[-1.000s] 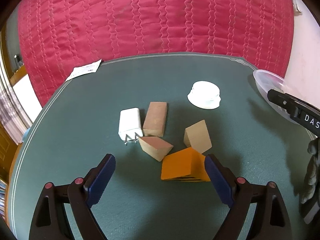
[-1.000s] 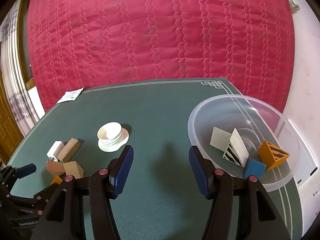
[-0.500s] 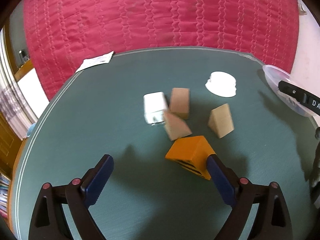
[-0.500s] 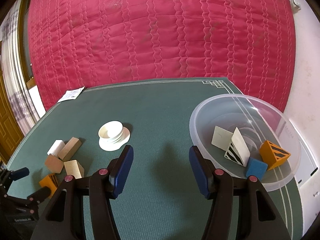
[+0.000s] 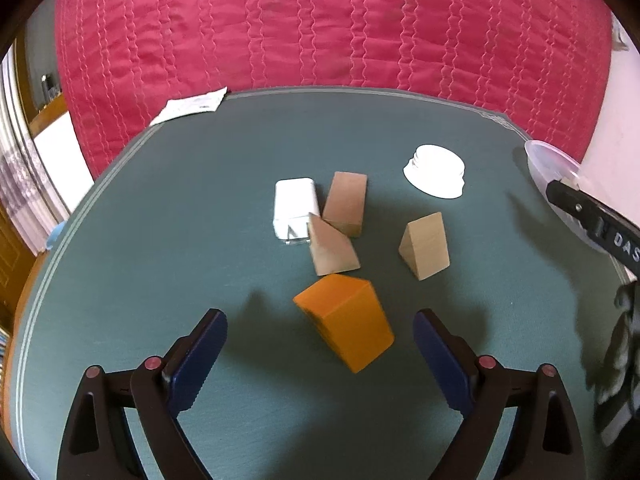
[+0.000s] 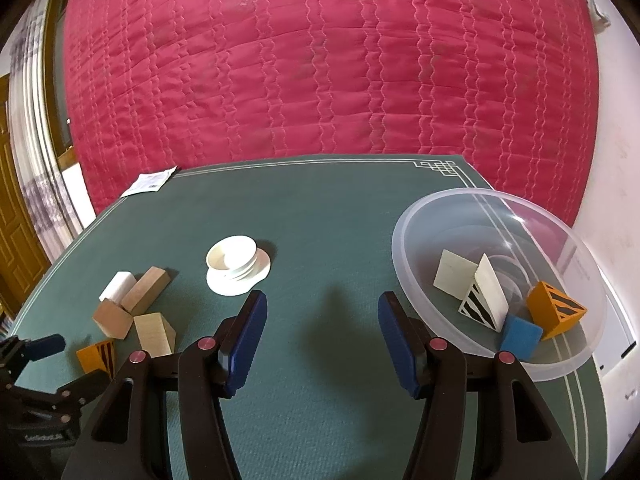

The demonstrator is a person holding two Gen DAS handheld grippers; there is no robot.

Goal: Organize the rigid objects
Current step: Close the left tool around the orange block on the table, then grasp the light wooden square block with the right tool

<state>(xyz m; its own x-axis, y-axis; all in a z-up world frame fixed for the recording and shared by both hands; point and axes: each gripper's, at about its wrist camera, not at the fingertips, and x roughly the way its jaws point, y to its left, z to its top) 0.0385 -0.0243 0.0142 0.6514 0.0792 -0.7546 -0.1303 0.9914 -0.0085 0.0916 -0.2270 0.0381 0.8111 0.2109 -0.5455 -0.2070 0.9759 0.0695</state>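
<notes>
An orange block (image 5: 346, 328) lies on the green table (image 5: 160, 260), between the fingers of my left gripper (image 5: 320, 316). The jaws are closing, with a gap on each side of the block, so neither pad touches it. Beyond it sit a white charger (image 5: 295, 208), a brown block (image 5: 346, 202), a brown wedge (image 5: 330, 250) and a tan wedge (image 5: 426, 246). My right gripper (image 6: 322, 298) hovers open over bare table with nothing between its fingers. The clear bowl (image 6: 452, 191) to its right holds several blocks.
A white lid (image 5: 436, 172) rests farther back on the table, right of the blocks. A paper slip (image 5: 192, 104) lies at the far left corner. Red quilted fabric (image 5: 320, 20) hangs behind the table. The bowl stands close to the table's right edge.
In the left wrist view the orange block has gone from beside the right finger to the middle of the jaws, and its striped face no longer shows. The right gripper has not moved.
</notes>
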